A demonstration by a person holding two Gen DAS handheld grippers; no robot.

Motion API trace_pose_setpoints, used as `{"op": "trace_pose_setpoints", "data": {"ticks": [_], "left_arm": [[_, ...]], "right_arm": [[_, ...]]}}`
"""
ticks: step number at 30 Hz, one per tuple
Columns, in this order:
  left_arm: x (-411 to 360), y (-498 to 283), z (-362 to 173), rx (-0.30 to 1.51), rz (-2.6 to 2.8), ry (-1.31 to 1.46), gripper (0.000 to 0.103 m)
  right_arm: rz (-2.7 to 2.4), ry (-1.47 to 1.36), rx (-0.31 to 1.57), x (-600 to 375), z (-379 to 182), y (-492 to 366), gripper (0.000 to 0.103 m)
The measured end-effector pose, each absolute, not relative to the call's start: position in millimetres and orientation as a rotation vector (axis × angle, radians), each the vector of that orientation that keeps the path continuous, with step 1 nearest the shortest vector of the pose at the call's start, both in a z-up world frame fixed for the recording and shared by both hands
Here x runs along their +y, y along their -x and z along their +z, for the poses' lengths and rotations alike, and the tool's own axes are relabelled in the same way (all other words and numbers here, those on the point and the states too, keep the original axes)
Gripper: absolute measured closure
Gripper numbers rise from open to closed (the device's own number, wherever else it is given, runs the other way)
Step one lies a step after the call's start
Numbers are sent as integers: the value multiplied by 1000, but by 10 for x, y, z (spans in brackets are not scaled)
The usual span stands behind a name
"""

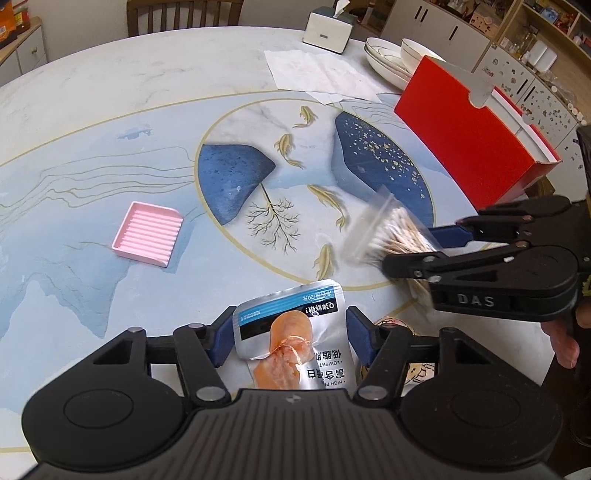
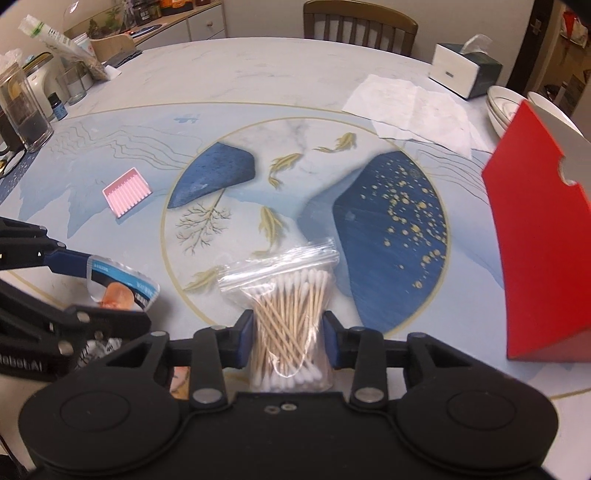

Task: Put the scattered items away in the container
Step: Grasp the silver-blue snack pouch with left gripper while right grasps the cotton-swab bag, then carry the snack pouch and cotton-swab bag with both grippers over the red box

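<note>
My left gripper (image 1: 291, 338) is shut on a silver snack packet (image 1: 295, 332) with an orange picture, its blue pads (image 1: 223, 338) pressing both sides so the foil buckles. In the right wrist view that left gripper (image 2: 114, 291) holds the snack packet (image 2: 122, 284) at the left. My right gripper (image 2: 288, 339) is shut on a clear zip bag of cotton swabs (image 2: 291, 299), squeezed at its middle. The left wrist view shows the right gripper (image 1: 410, 247) with the swab bag (image 1: 384, 225) to my right. The open red box (image 1: 469, 147) (image 2: 535, 240) stands at the right. A pink ridged tray (image 1: 147, 232) (image 2: 127, 190) lies at the left.
A tissue box (image 1: 327, 31), spread paper napkins (image 1: 314, 74) and stacked white bowls (image 1: 391, 59) sit at the far side of the round patterned table (image 1: 110, 110). Jars and bottles (image 2: 22, 107) crowd the far left edge. A small patterned item (image 2: 99, 347) lies under the left gripper.
</note>
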State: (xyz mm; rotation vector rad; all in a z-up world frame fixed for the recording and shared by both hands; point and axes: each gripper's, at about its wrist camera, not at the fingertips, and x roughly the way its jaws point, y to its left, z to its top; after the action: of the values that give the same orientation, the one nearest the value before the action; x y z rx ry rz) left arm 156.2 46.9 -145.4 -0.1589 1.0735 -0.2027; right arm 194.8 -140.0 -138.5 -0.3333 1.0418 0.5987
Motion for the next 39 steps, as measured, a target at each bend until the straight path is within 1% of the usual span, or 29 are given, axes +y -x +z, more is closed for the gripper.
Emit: {"op": "trace_pose_setpoints", "data": {"ticks": [14, 22, 39], "left_arm": [[458, -1554, -1307, 1057, -203, 199, 42], [378, -1554, -1091, 1024, -207, 226, 42], [-222, -1775, -641, 967, -285, 191, 42]], "right_arm": [[589, 243, 1038, -1813, -1136, -1801, 68], [582, 198, 1016, -2041, -940, -1773, 68], [518, 165, 969, -2774, -472, -1859, 68]]}}
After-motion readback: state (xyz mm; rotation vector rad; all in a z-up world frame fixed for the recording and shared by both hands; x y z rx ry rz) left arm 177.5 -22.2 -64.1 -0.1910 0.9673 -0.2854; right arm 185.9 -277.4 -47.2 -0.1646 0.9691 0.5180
